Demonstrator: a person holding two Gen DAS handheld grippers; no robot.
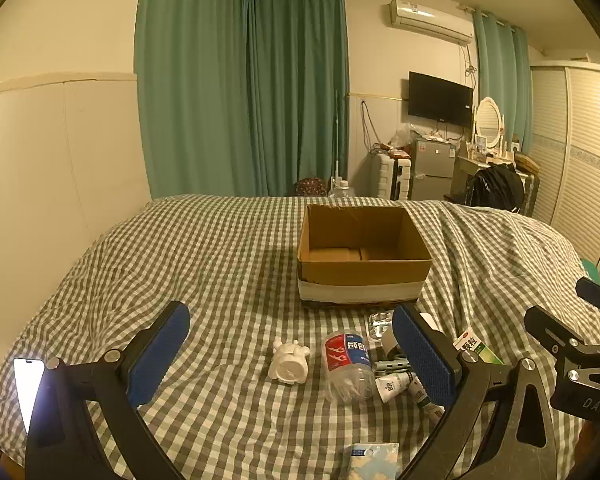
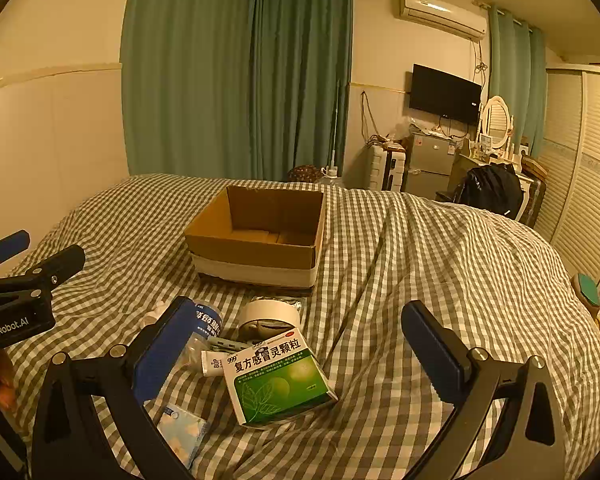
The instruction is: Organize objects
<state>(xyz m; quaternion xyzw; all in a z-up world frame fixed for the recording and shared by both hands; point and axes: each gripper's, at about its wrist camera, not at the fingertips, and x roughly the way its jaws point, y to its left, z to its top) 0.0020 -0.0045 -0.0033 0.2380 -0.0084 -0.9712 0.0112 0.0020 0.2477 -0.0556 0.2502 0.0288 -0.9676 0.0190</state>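
- A bedroom with green curtains (image 1: 240, 88), a wall television (image 1: 440, 98) and an air conditioner (image 1: 430, 20) lies behind a bed covered by a grey-and-white checked blanket (image 1: 200, 248).
- An open cardboard box (image 1: 362, 254), its bottom wrapped in a white band, sits on the blanket beyond a cluster of small items; only its own folded bottom flaps show inside.
- The left gripper (image 1: 290, 354) hovers above the blanket with its blue-padded fingers spread wide, holding nothing.
- Between those fingers in the left wrist view lie a small white figurine (image 1: 289, 361) and, just to its right, a clear plastic bottle (image 1: 346, 364) with a red-and-blue label, lying on its side.
- A white tube (image 1: 392, 385) lies beside the bottle, partly hidden by the right-hand finger.
- The right gripper (image 2: 296, 346) is likewise wide apart and empty above the blanket.
- A green-and-white medicine box (image 2: 278, 380) lies flat between its fingers, with a roll of white tape (image 2: 270, 314) just beyond it.
- A pale blue patterned packet (image 2: 182, 430) rests on the blanket nearest the cameras.
- A lit phone (image 1: 28, 384) lies at the bed's left edge.
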